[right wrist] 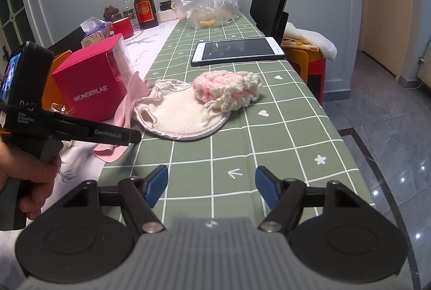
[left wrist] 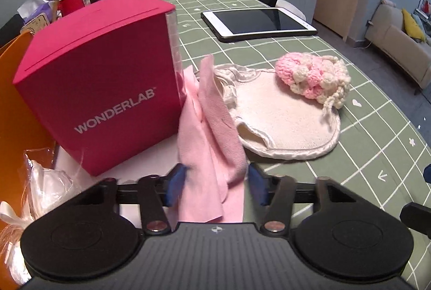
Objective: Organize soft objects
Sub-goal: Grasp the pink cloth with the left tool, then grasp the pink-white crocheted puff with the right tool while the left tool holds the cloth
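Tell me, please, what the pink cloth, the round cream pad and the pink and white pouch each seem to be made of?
The pink cloth looks like thin, matte microfibre or fleece: it drapes in soft folds. The round cream pad seems to be terry-like fabric with a nubby face and a shinier, satin-looking edge binding. The pink and white pouch is chunky knitted or crocheted yarn, with bobbles and a drawstring cord.

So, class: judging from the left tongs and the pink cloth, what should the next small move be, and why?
Probably close the left tongs on the pink cloth. They stand open with its crumpled folds between the blue pads, not yet pinched. The right tongs hang open over bare tablecloth.
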Demonstrator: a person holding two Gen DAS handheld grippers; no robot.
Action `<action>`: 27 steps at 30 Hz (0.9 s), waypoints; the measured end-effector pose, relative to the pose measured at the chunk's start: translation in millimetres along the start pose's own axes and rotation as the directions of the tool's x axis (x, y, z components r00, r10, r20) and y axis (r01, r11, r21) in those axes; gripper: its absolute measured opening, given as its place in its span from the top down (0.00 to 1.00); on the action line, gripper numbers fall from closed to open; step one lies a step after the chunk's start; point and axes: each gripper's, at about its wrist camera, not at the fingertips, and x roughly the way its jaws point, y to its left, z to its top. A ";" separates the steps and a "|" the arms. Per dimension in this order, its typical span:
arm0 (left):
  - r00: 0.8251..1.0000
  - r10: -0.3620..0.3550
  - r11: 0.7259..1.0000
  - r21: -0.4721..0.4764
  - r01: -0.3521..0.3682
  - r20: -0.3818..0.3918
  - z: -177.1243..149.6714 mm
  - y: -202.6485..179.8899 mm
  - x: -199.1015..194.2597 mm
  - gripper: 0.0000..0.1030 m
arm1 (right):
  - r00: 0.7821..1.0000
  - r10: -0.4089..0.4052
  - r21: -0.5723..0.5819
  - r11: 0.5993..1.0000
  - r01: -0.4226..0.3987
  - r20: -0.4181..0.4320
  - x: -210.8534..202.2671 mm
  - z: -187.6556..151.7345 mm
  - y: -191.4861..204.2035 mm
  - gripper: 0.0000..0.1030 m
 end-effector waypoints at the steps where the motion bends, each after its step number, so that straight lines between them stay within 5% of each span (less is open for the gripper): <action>1: 1.000 -0.003 1.000 -0.008 0.003 -0.002 0.6 1.5 -0.4 0.66 | 1.000 0.001 -0.002 1.000 -0.001 -0.001 0.5 0.1 0.5 0.31; 5: 0.999 -0.028 0.999 -0.036 0.027 -0.023 2.9 7.6 -3.4 0.90 | 1.000 0.002 -0.004 1.000 -0.002 -0.001 1.8 0.6 2.2 0.31; 16: 0.993 -0.110 0.993 -0.033 0.111 0.032 -17.4 6.5 -51.9 0.92 | 1.000 0.000 -0.005 1.000 0.000 -0.009 8.2 1.2 4.4 0.31; 27: 0.995 -0.094 0.995 -0.035 0.095 0.025 -56.7 13.5 -81.5 0.91 | 1.000 -0.013 -0.058 0.998 0.013 0.008 30.0 28.8 11.8 0.31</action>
